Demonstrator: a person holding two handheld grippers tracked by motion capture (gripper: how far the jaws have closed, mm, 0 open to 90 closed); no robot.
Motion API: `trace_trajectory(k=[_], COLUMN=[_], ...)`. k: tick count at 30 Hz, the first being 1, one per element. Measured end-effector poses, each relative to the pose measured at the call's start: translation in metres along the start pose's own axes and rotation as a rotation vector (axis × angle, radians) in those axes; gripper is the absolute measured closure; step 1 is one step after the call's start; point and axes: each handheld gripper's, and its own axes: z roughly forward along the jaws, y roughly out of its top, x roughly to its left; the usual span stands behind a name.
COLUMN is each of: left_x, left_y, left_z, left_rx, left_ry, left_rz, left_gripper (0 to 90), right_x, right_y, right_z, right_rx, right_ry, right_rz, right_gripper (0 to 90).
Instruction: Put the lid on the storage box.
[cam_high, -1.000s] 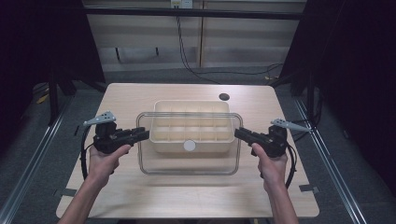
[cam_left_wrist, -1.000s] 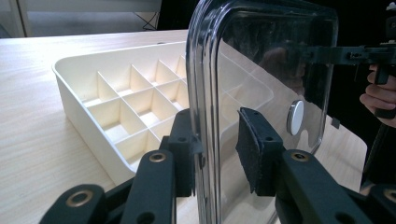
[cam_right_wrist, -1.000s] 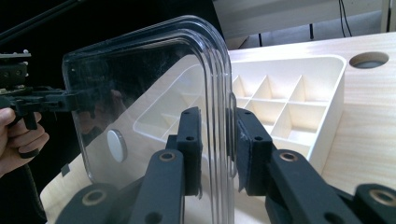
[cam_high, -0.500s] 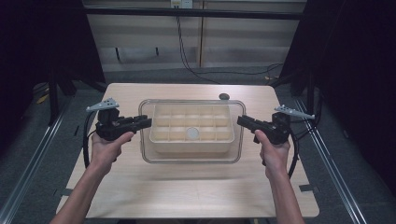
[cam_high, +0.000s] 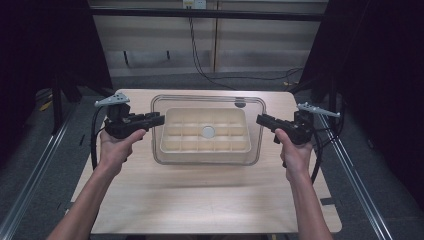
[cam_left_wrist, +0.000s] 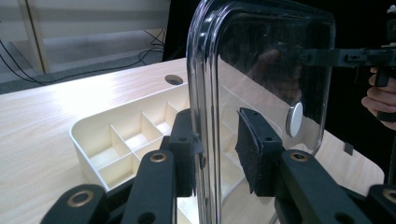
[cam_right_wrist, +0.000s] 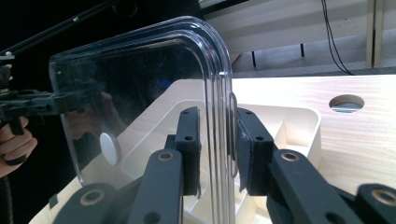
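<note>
You've got the clear lid (cam_high: 207, 102) pinched at both short ends. Left gripper (cam_high: 159, 119) clamps the lid's left rim; in the left gripper view (cam_left_wrist: 219, 154) the rim stands on edge between the pads, the left-hand pad tight on it, while the other looks a hair off, hard to tell through the plastic. Right gripper (cam_high: 260, 120) clamps the right rim; in the right gripper view (cam_right_wrist: 217, 151) both pads press the rim.

The lid is held about level above the cream divider tray (cam_high: 172, 137), not seated on it. It overhangs the tray on all sides, with more overhang at the far edge. A round white knob (cam_high: 208, 132) sits at the lid's centre.

The tray rests on the wooden table (cam_high: 200, 200), middle of the far half. A cable hole (cam_high: 240, 104) in the tabletop shows through the lid near its far right corner.
</note>
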Motion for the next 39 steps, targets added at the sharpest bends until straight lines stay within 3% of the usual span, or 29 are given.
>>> trace_trajectory(k=[7,18,31,39], left_x=[0.006,0.018,0.042,0.052], left_y=[0.003,0.003,-0.003,0.000], left_z=[0.002,0.015,0.032,0.039], left_rx=[-0.008,0.018,0.069,0.065], left_ry=[0.007,0.032,0.066,0.056], left_rz=[-0.010,-0.024,-0.077,-0.103], left_gripper=[68.2,67.4,65.6,65.1], right_x=[0.000,-0.015,-0.028,-0.034], right_y=[0.007,0.016,0.015,0.015], right_z=[0.004,0.021,0.047,0.053], right_rx=[-0.008,-0.020,0.031,0.029], right_ry=[0.005,0.008,-0.010,-0.012], right_rz=[-0.011,0.031,0.065,0.076], right_gripper=[72.9,73.8,74.5,75.3])
